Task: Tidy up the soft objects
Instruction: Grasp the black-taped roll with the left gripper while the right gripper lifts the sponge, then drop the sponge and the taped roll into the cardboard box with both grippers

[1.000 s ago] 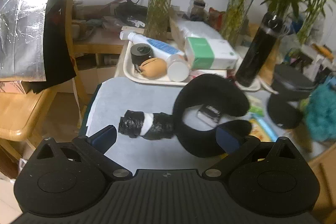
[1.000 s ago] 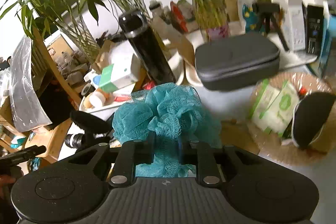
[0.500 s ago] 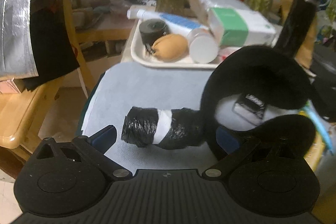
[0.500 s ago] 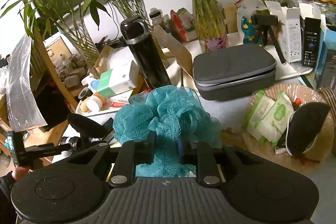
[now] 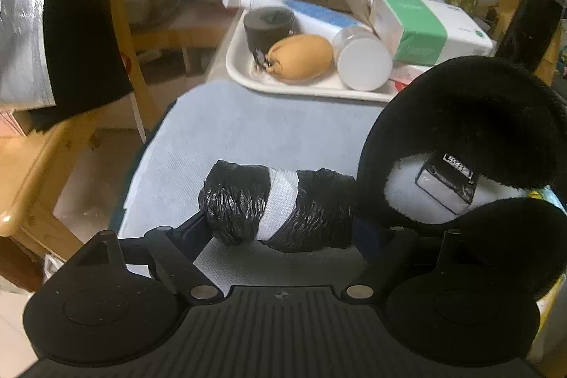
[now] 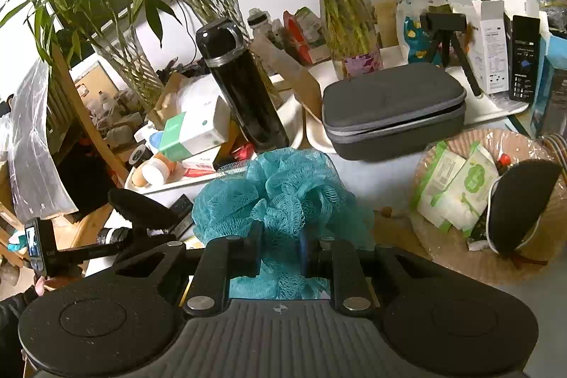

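A roll of black plastic bags with a white band lies on the pale blue cloth. My left gripper is closing on it, with a pad touching each end of the roll. A black U-shaped neck pillow lies just right of the roll, touching it, and it also shows in the right wrist view. My right gripper is shut on a teal mesh bath pouf, held above the table.
A white tray behind the cloth holds a tan pouch, a jar, tubes and a green-and-white box. A small box sits inside the pillow's curve. A black bottle, a grey case and a woven basket stand around the pouf.
My left gripper has dropped down and forward onto the black roll, and its jaws have narrowed from wide open to the roll's ends. The right gripper holds still with the pouf.
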`<state>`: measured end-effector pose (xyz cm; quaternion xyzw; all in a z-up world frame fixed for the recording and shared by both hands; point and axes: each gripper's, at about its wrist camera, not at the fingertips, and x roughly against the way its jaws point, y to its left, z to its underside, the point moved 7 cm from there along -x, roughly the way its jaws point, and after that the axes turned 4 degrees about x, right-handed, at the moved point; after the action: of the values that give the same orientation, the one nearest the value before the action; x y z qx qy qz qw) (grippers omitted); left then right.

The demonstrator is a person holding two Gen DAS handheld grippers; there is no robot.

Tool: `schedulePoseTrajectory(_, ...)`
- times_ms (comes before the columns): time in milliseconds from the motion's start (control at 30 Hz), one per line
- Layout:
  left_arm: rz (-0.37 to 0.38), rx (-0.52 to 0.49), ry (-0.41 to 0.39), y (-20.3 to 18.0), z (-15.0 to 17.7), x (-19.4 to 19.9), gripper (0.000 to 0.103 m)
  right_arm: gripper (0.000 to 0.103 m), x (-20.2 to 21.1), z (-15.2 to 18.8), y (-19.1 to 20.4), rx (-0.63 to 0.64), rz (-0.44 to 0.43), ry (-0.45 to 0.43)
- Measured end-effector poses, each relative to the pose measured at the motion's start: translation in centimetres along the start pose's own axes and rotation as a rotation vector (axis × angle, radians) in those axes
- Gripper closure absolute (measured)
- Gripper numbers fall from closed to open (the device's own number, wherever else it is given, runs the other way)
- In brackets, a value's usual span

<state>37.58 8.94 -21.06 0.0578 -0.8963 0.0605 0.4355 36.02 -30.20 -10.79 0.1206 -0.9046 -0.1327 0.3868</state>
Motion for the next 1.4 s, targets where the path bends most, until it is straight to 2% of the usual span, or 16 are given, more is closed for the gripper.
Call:
schedulePoseTrajectory(200, 0.037, 0.009, -0.048, -0.5, -0.8, 3.3, 0.021, 0.082, 1.1, -0.6, 0.4, 0.002, -0.006, -0.032)
schedulePoseTrajectory(500, 0.117, 0.007, -0.145, -2.4, -1.4, 11.4, 0.021, 0.082, 5.5, -1.5, 2.6, 0.044, -0.026, -0.102)
schedulePoseTrajectory(933, 0.273, -0.083, -0.247, -7.8, 0.1, 22.5, 0.021, 0.082, 12.9, 0.2, 8.0, 0.135, -0.117, -0.160)
schedulePoseTrajectory(1133, 0.320, -0.140, -0.219, -10.3, 2.5, 25.0, 0.021, 0.082, 14.6, 2.6, 9.9, 0.171, -0.158, -0.131)
schedulePoseTrajectory(1400, 0.367, -0.234, -0.072, -12.5, 6.6, 24.4, 0.021, 0.082, 13.5, 7.2, 11.7, 0.226, -0.207, 0.008)
